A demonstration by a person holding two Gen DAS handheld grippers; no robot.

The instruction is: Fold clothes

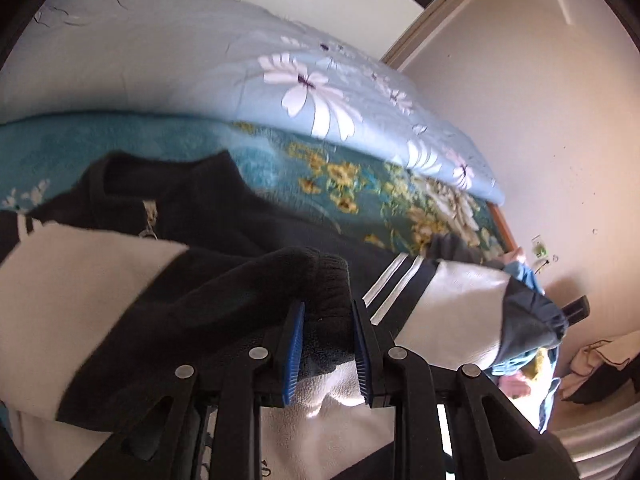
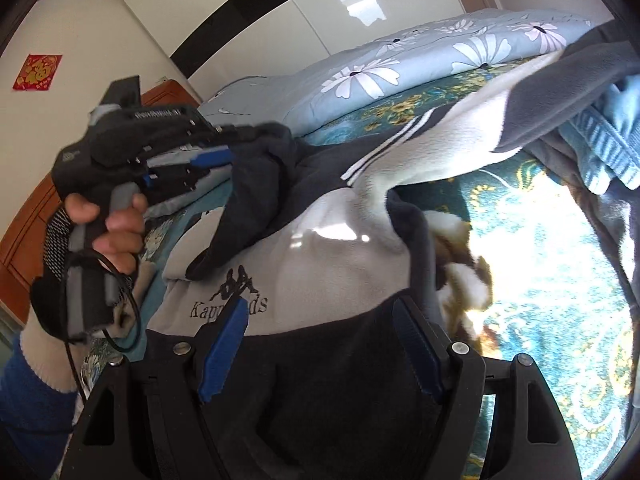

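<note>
Black-and-cream fleece jacket (image 2: 320, 248) spread on teal floral blanket (image 2: 540, 280), collar toward pale blue daisy quilt (image 1: 320, 92), striped sleeve (image 2: 440, 148) stretched along the bed's length, left gripper (image 1: 326, 344) clamped on black cuff (image 1: 316, 280), right gripper (image 2: 320, 348) jaws parted over the dark hem.

Left gripper (image 1: 328, 344) fingers pinched closed; right gripper (image 2: 320, 344) fingers spread.

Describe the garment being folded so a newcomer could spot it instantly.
On the teal floral blanket lies a black-and-white fleece jacket, its cuff pinched by the left gripper. Three white sleeve stripes and a chest logo distinguish it from the blue garment nearby.
</note>
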